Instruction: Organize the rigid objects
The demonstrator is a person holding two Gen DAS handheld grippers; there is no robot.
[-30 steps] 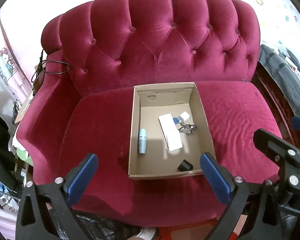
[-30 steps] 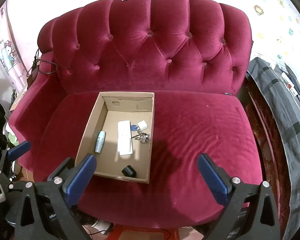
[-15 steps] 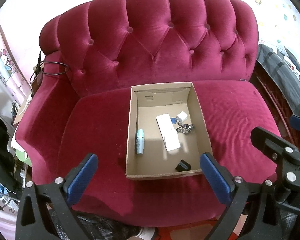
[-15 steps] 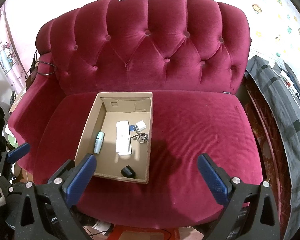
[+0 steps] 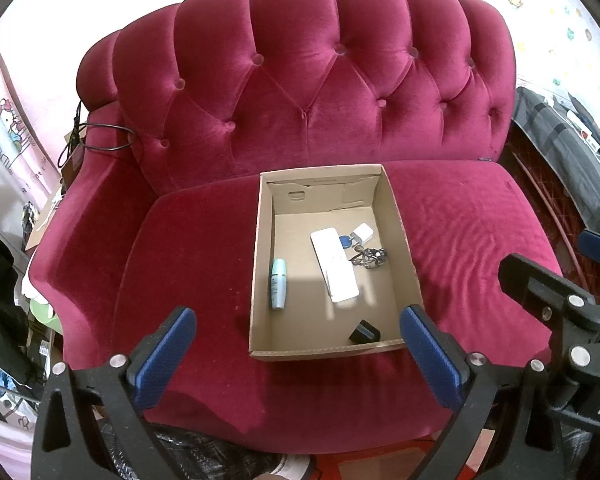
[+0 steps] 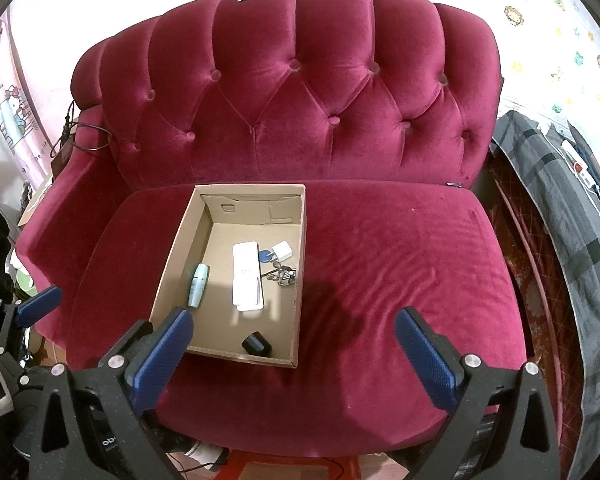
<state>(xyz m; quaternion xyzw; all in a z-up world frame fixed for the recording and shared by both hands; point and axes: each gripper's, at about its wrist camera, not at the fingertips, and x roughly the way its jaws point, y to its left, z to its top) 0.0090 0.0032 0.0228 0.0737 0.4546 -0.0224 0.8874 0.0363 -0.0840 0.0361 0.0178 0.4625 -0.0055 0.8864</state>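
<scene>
An open cardboard box sits on the seat of a red velvet sofa. Inside lie a pale blue tube, a long white flat device, a white charger cube, a blue tag with keys and a small black block. My left gripper hangs open in front of the box's near wall. To the right of the box my right gripper is open over the seat's front. Neither holds anything.
A black cable drapes over the sofa's left arm. Dark clothing and clutter stand at the left. A grey checked blanket covers furniture at the right. The seat right of the box is bare velvet.
Both views have drifted slightly back and up, so the box sits a little lower and smaller. The box's contents have not moved and both grippers stay open.
</scene>
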